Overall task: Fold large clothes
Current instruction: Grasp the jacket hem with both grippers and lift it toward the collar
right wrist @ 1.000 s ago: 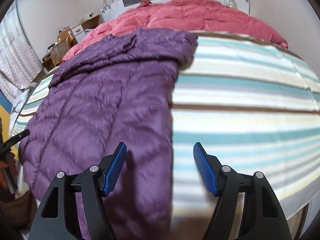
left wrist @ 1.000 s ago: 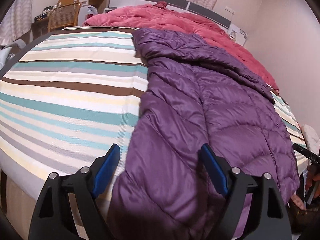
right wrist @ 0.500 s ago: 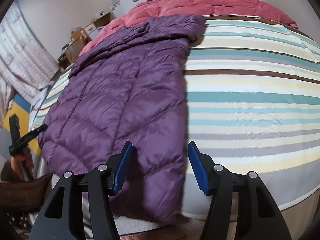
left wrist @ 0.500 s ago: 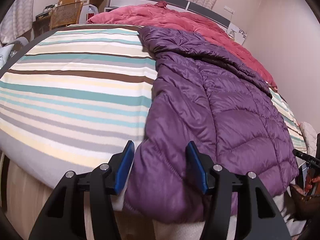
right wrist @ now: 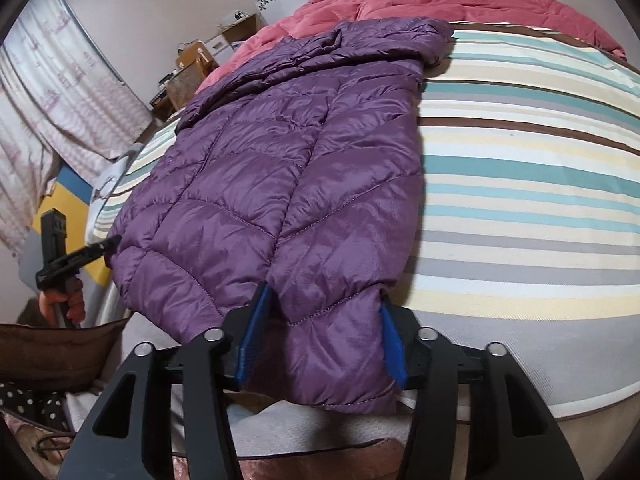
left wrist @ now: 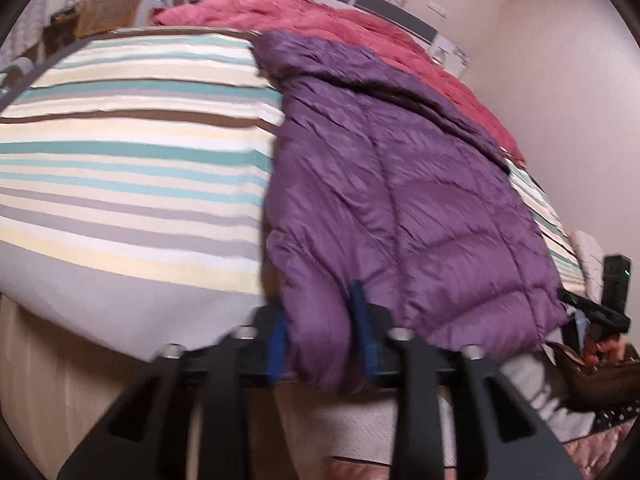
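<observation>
A purple quilted down jacket (left wrist: 400,184) lies lengthwise on the striped bed (left wrist: 120,168), hem at the near edge, hood at the far end. It also shows in the right wrist view (right wrist: 288,184). My left gripper (left wrist: 322,344) is shut on the jacket's left hem corner, its blue pads pressing the fabric. My right gripper (right wrist: 320,344) has its blue pads on both sides of the right hem corner, with puffy fabric filling the gap. The other gripper shows at the edge of each view, in the left wrist view (left wrist: 600,312) and in the right wrist view (right wrist: 76,258).
A pink-red quilt (left wrist: 340,20) lies across the head of the bed. The striped sheet (right wrist: 540,184) spreads beside the jacket. A wicker chair and desk (left wrist: 108,8) stand at the far left wall. Curtains (right wrist: 52,92) hang beside the bed.
Both grippers have dropped to the bed's near edge and closed in from wide open onto the jacket's hem corners.
</observation>
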Tool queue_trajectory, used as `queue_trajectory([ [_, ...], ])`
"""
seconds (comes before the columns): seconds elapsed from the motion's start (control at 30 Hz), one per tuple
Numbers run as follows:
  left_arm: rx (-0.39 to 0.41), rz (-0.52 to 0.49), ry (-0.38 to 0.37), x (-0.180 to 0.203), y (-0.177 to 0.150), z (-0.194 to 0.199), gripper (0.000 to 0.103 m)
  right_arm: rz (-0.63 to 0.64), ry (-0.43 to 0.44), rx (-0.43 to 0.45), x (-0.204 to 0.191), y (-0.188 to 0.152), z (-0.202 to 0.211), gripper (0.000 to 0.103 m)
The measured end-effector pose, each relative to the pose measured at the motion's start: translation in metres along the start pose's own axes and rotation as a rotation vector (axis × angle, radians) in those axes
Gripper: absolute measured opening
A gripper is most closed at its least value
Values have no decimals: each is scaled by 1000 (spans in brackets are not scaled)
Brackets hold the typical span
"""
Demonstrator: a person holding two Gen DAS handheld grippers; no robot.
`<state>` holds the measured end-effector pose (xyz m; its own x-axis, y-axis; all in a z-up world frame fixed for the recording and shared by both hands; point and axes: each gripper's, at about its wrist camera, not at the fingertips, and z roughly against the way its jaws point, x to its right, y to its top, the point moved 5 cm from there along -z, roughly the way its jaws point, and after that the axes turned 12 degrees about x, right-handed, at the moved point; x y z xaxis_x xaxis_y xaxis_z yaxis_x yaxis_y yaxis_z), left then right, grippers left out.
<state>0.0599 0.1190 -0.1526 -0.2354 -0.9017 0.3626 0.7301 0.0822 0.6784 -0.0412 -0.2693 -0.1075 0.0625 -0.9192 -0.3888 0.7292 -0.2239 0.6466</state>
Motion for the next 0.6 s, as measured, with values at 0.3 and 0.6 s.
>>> queue_trajectory([
  [0.3, 12, -65, -29, 20, -1, 11, 10, -134, 107, 22, 14, 5, 6, 10],
  [0.6, 2, -44, -25, 14, -2, 9, 10, -81, 72, 16, 15, 9, 6, 25],
])
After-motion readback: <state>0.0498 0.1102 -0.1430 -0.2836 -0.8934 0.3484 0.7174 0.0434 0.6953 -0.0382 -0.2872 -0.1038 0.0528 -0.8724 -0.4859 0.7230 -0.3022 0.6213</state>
